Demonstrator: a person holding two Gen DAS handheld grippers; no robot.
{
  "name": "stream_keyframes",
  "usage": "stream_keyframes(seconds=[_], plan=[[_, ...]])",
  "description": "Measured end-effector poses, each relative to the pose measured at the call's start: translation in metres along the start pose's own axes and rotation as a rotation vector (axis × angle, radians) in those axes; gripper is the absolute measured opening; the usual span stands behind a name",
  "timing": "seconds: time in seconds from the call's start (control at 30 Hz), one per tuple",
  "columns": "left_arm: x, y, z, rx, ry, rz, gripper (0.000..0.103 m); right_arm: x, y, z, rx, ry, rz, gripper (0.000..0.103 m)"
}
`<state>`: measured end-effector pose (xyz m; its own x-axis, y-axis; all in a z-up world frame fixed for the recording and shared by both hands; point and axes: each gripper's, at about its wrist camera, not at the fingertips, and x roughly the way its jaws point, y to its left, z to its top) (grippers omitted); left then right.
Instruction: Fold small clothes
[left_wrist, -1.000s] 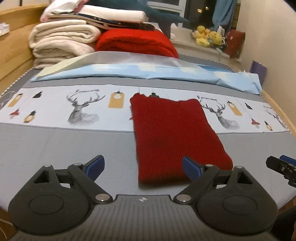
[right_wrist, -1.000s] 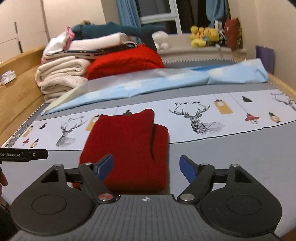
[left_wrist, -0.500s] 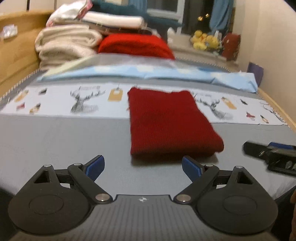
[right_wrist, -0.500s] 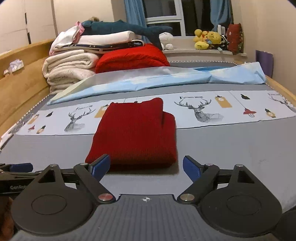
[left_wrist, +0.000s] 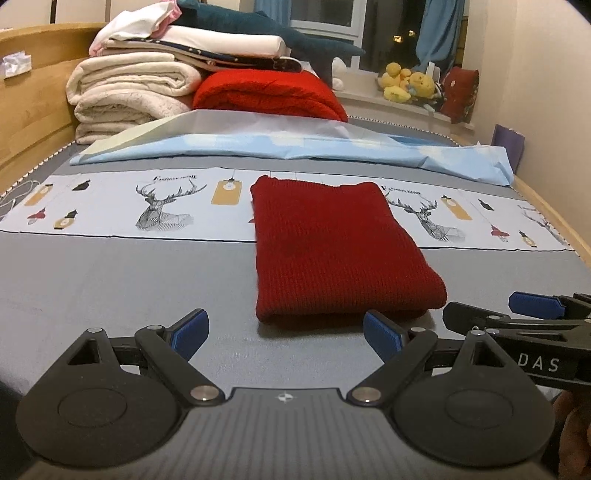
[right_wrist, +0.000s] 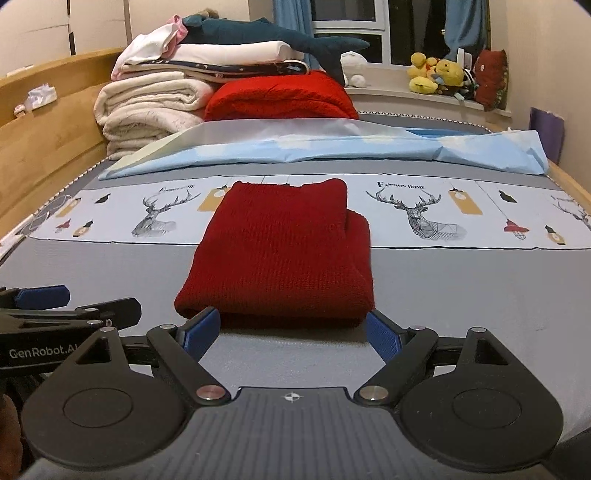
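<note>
Grey bedspread (left_wrist: 110, 280) bears folded red sweater (left_wrist: 332, 251), untouched.

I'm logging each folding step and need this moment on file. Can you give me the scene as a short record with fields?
garment: dark red knit, folded into a rectangle
surface: grey bed cover, garment's far end on the deer-print strip
left hand-held gripper: open, empty, just short of the garment's near edge
right hand-held gripper: open, empty, jaws just opened wider
behind: light blue sheet, stacked blankets
</note>
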<state>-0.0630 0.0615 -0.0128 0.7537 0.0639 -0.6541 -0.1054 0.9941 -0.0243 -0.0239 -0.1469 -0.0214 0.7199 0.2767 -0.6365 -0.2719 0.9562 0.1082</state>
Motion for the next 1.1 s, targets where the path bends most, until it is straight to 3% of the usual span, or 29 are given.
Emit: stream_keyframes(seconds=[1.1], plan=[[0.0077, 0.0053, -0.0040, 0.005, 0.017, 0.009, 0.093, 0.0042, 0.0079, 0.0005, -0.021, -0.010, 0.001, 0.086]])
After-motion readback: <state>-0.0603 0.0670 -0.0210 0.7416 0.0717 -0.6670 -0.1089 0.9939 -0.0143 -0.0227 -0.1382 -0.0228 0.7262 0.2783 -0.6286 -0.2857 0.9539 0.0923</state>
